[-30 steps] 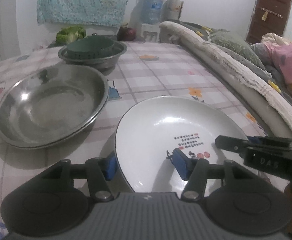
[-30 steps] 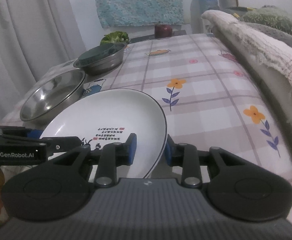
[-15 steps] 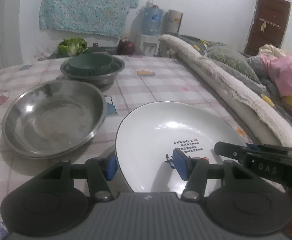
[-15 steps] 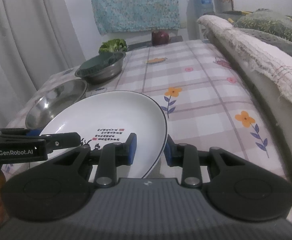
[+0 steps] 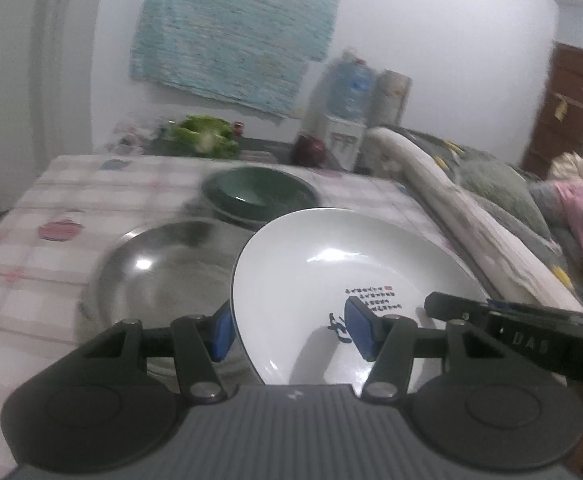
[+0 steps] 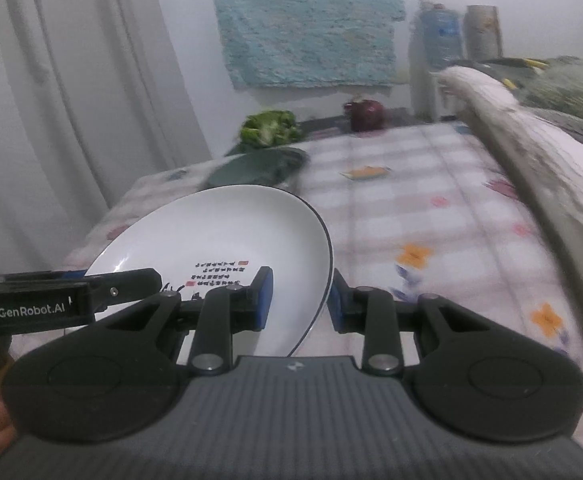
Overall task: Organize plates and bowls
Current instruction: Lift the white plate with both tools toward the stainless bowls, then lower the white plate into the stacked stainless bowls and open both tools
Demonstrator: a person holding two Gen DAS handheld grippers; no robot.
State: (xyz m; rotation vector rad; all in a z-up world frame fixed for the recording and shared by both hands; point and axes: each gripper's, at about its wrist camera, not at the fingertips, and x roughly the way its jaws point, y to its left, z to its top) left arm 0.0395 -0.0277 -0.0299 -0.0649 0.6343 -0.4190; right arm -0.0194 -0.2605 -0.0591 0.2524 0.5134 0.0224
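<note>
A white plate (image 5: 331, 272) with dark script and a thin dark rim is held in the air between both grippers. My left gripper (image 5: 289, 332) is shut on its left rim, my right gripper (image 6: 297, 300) on its right rim (image 6: 315, 280). A large steel bowl (image 5: 159, 280) sits on the table below and left of the plate. Behind it a dark green bowl (image 5: 259, 194) rests inside another steel bowl; it shows blurred in the right wrist view (image 6: 259, 168).
The table has a checked floral cloth (image 6: 431, 220). A rolled blanket and bedding (image 5: 471, 216) run along its right edge. Green vegetables (image 5: 207, 136), a dark red jar (image 6: 365, 114) and a water bottle (image 5: 351, 84) stand at the back. A curtain (image 6: 71, 80) hangs at left.
Both grippers have lifted the plate off the table and carried it up and left, over the edge of the large steel bowl. The views are motion-blurred now.
</note>
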